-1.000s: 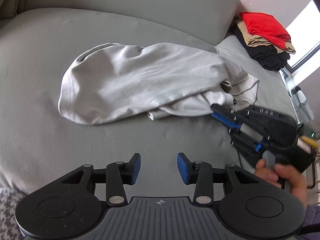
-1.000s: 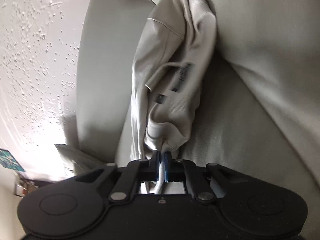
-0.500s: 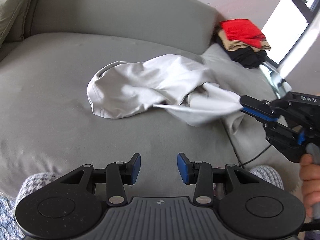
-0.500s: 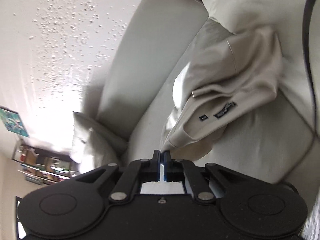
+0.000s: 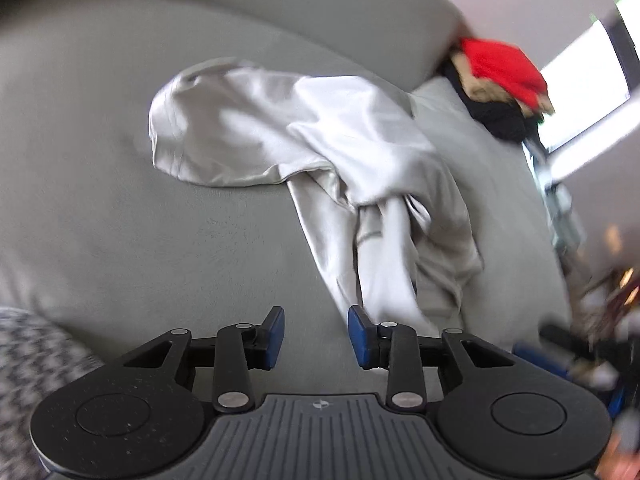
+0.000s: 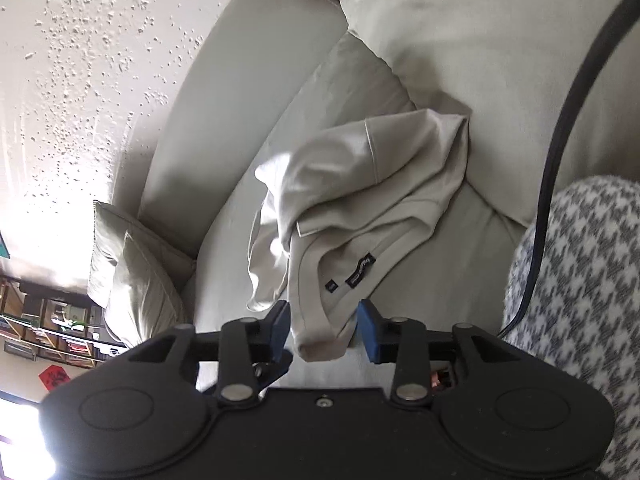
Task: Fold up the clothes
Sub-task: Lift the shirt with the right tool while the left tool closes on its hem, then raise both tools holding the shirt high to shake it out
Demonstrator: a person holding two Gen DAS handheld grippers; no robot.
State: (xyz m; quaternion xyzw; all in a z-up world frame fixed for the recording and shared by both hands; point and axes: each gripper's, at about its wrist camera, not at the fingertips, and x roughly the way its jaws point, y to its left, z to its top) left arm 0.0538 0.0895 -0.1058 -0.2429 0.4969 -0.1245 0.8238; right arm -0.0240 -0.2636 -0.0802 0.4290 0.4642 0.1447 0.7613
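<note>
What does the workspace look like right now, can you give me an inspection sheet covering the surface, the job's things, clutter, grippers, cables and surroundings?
Surface: grey sofa seat, soft, lightly creased.
Job's things: pale grey shirt lying crumpled and unfolded on the seat; its collar end hangs between the right gripper's pads.
Clutter: stack of folded clothes, red on top, at the sofa's far end; loose cushion against the backrest.
Grippers: left gripper closing, nothing between its jaws; right gripper opening, pads off the shirt.
Cables: black cable running across the seat cushion.
Surroundings: textured wall, bright window, shelves.
</note>
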